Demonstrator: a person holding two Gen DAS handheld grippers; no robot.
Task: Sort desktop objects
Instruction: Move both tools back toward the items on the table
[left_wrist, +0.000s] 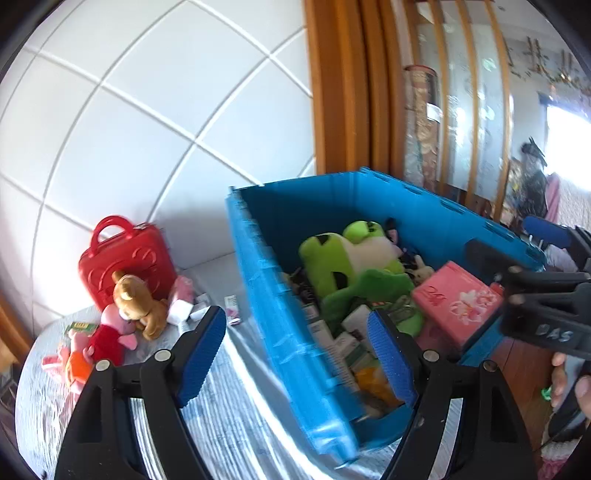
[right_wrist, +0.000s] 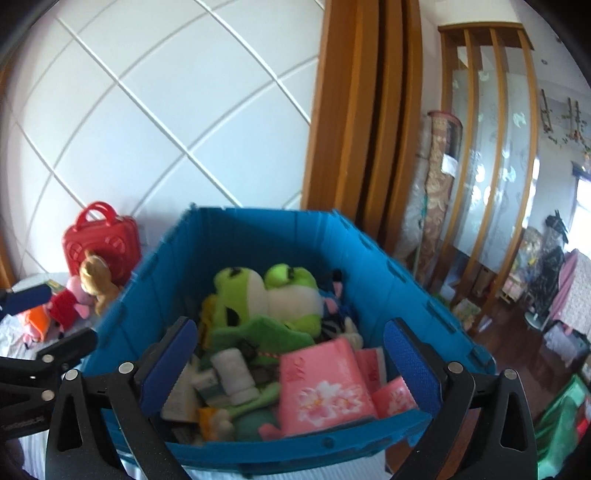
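Blue crate (right_wrist: 258, 236), red case (left_wrist: 125, 262).

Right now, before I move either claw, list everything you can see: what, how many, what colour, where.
Crate: one, blue, open, on the table.
Frog plushes: at least two, green and white, piled at the crate's back.
Tissue packs: at least three, pink, flower print, near corner of crate.
Bottle: one, white, lying among small boxes in the crate.
Toy suitcase: one, red, upright against the wall.
Bear plush: one, brown, in front of the suitcase.
Pig plush: one, pink with red dress, beside the bear.
Table cover: white, under everything.
Left claw: open, empty, straddling the crate's wall.
Right claw: open, empty, over the crate.
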